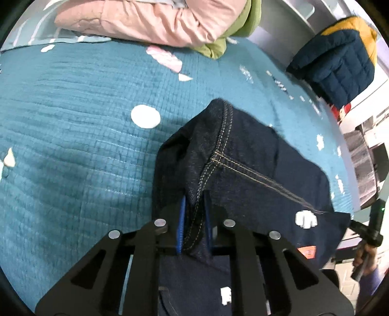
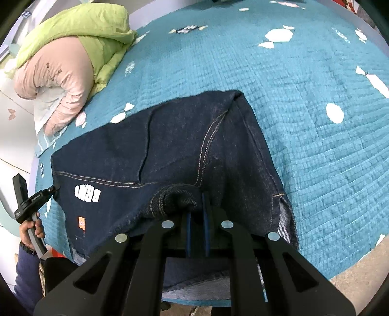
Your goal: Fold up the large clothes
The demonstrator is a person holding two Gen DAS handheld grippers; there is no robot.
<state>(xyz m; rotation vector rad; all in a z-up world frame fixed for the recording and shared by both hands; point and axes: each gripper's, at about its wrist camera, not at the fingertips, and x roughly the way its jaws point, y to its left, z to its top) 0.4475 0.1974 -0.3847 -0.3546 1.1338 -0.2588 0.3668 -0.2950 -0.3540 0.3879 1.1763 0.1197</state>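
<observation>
Dark blue jeans [image 1: 255, 165] with tan stitching and white print hang lifted over a teal quilted bed [image 1: 73, 121]. My left gripper [image 1: 194, 201] is shut on a stitched seam fold of the jeans. In the right wrist view the jeans [image 2: 170, 150] spread wide, and my right gripper [image 2: 196, 204] is shut on a bunched seam of them. The left gripper [image 2: 52, 189] shows at the far left of that view, pinching the jeans' other corner. The right gripper's handle shows at the left wrist view's right edge, its fingers hidden behind the cloth.
A pink and green padded jacket [image 1: 158, 21] lies at the bed's far side, also in the right wrist view [image 2: 63, 56]. A navy and yellow puffer jacket [image 1: 340, 58] sits off the bed's right edge. Bare floor [image 2: 359, 279] lies beyond the bed's near corner.
</observation>
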